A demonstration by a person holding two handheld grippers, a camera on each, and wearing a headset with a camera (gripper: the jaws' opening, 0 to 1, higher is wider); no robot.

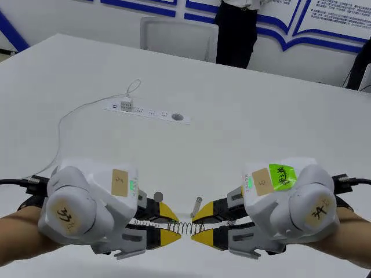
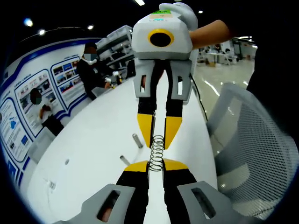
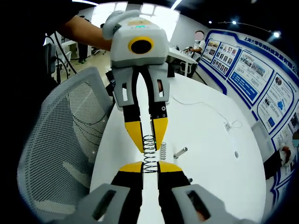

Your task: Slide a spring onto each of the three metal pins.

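Observation:
A small steel spring (image 1: 185, 227) hangs stretched between my two grippers above the white table's (image 1: 232, 133) near edge. My left gripper (image 1: 172, 227) is shut on its left end, my right gripper (image 1: 199, 225) on its right end, yellow tips facing each other. In the left gripper view the spring (image 2: 157, 151) runs from my own jaws up to the right gripper (image 2: 159, 136). Two short metal pins (image 1: 157, 197) (image 1: 197, 204) lie on the table just behind the tips. In the right gripper view a pin (image 3: 180, 152) lies beside a ribbed piece (image 3: 163, 150) that looks like a second spring.
A white strip (image 1: 148, 112) with a thin cable lies mid-table. A grey chair (image 1: 177, 36) and a standing person (image 1: 237, 29) are past the far edge. A mesh chair (image 2: 252, 140) stands close behind the near edge.

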